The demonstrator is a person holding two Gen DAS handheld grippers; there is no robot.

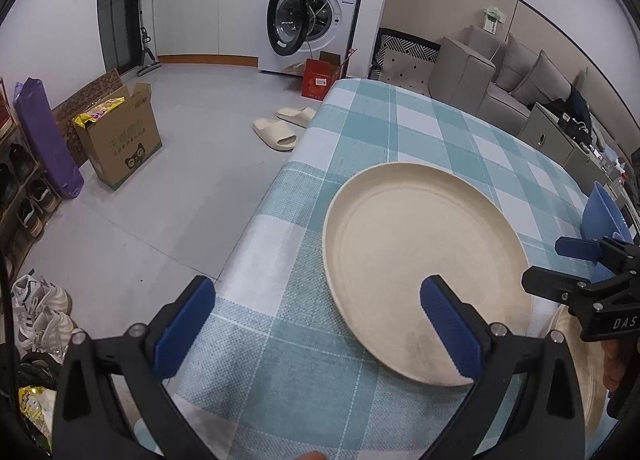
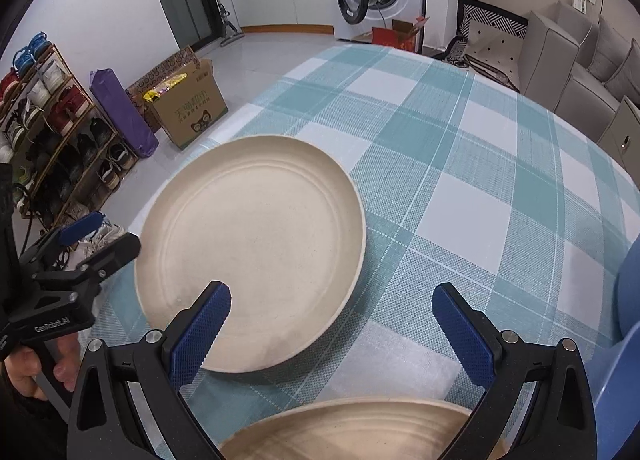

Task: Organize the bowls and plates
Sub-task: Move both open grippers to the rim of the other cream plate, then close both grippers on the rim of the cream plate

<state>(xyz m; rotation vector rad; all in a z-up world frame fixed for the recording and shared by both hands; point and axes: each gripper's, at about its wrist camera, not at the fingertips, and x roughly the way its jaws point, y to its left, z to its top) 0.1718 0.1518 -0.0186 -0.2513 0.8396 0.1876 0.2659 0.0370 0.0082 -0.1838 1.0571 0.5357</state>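
- Left gripper [image 1: 316,324]: jaws spread wide and holding nothing. Its right finger overlies the near part of the plate [image 1: 424,272]; its left finger hangs over bare tablecloth [image 1: 360,131], close to the table's left edge.
- Right gripper [image 2: 332,324]: jaws likewise wide apart, nothing between them. Its left finger overlies the near rim of the plate [image 2: 252,256]; its right finger stands over cloth [image 2: 480,139] only.
- Plate: cream, round, lying flat on the checked cloth, ahead of both grippers, to the right of the left one and to the left of the right one.
- Second cream dish [image 2: 348,432]: just below the right gripper, at the near edge of its view; whether plate or bowl cannot be told.
- Blue item [image 1: 602,215]: far right of the left gripper, beyond the right gripper's tip; partly hidden, kind unclear.
- Step in hand (judged): approach to the plate, no grasp yet made; sorting appears at an early stage.
- Next move (judged): one gripper should lower until one finger passes under the rim and the other over it, then close. The rim is low and flat to the cloth, so a shallow, tilted entry is called for.
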